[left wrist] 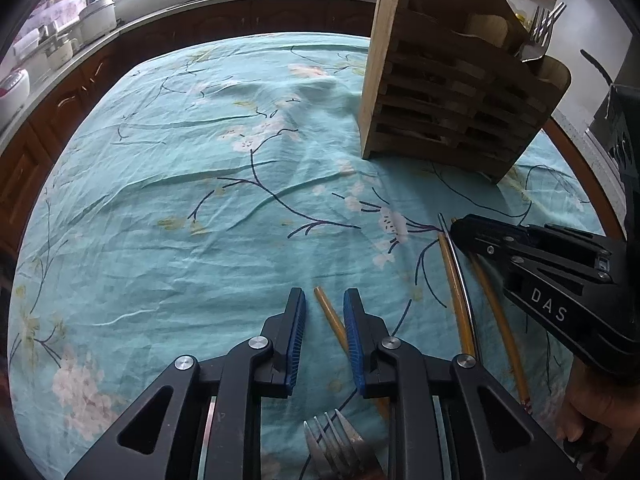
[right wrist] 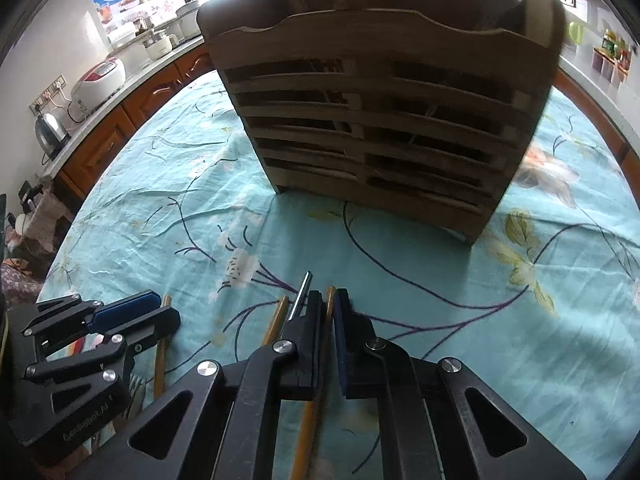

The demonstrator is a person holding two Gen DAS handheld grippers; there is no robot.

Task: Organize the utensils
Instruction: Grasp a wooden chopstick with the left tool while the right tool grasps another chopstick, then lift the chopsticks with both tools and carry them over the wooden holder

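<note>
My right gripper [left wrist: 456,226] housing reads "DAS". It is clenched on a chopstick [right wrist: 329,308] (near side of the wooden holder [right wrist: 376,128]). My left gripper [left wrist: 324,300] straddles another chopstick [left wrist: 330,316], which touches the right pad [left wrist: 354,336] only; left gripper not gripping.

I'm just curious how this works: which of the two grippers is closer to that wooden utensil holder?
Right. The right gripper points straight at the wooden utensil holder, with a stretch of tablecloth between. The left gripper sits farther back and off to the holder's left.
</note>
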